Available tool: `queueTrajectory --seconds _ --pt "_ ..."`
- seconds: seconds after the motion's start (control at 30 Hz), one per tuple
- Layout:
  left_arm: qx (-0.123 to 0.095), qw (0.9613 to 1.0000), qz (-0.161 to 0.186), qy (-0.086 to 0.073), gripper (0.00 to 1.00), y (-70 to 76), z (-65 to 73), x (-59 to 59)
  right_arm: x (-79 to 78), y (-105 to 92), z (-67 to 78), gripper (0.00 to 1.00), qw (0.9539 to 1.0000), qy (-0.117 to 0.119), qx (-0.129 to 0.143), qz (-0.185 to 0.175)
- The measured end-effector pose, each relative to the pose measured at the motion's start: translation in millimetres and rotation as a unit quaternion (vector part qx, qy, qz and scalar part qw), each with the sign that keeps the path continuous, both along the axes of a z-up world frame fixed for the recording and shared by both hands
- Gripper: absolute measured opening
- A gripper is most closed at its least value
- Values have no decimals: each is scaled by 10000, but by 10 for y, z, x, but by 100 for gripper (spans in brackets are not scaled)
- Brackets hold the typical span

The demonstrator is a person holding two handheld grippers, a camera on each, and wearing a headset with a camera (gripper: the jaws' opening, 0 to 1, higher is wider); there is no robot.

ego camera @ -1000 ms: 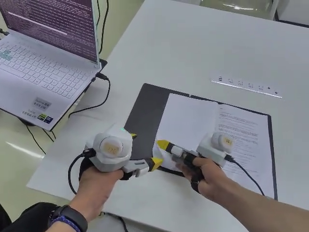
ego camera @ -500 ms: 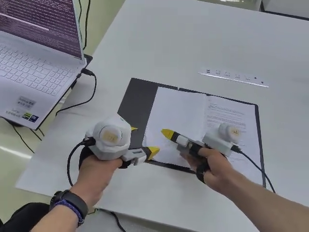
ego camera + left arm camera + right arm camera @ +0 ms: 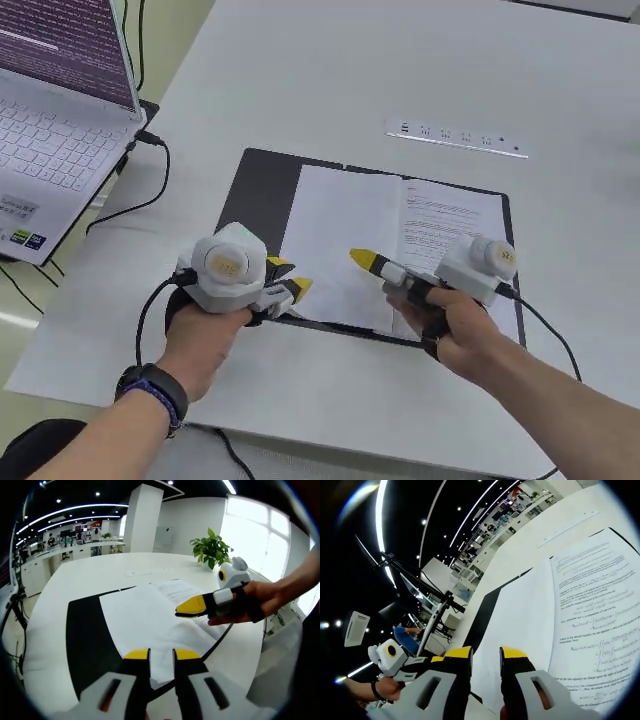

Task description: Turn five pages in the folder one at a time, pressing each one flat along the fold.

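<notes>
A black folder lies open on the white table, with a blank white page on its left half and a printed page on its right. My right gripper is shut with nothing in it, low over the blank page near the fold. In its own view the jaws of the right gripper stand close together. My left gripper is shut and empty at the blank page's near left corner. The left gripper points across the page at the right gripper.
An open laptop sits at the table's left edge, and its black cable runs towards the folder. A white power strip lies beyond the folder. The table's near edge is just below my hands.
The camera has shifted. My right gripper has moved from the page's near edge further in over the blank page. The left gripper has stayed by the page's near left corner.
</notes>
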State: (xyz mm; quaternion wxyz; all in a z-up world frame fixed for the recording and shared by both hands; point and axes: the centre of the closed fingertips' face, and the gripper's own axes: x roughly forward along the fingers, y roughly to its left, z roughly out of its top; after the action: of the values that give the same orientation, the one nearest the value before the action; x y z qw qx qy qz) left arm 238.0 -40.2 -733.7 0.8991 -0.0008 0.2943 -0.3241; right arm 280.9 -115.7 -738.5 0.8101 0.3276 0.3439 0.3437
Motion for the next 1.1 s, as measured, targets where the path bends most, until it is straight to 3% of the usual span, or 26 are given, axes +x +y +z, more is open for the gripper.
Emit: queueTrajectory --seconds 0.2,0.63,0.67,0.7,0.8,1.1 --pt "27 9998 56 189 5 18 -153 24 25 -163 -39 18 9999 5 -67 -102" --pt "472 9971 93 597 0 135 -578 -34 120 -336 -90 15 9996 -1 -156 -223" --pt "493 9969 96 607 0 143 -591 -52 124 -338 -89 15 9996 -4 -156 -223" --pt "474 9974 133 519 0 152 -573 -29 132 -342 -86 14 9996 -8 -153 -224" --pt "315 9972 256 627 0 162 -569 -34 162 -358 -91 14 9996 -17 -152 -237" --pt "287 9977 358 502 0 163 -571 -19 302 -407 -184 10 9992 -55 -315 -241"
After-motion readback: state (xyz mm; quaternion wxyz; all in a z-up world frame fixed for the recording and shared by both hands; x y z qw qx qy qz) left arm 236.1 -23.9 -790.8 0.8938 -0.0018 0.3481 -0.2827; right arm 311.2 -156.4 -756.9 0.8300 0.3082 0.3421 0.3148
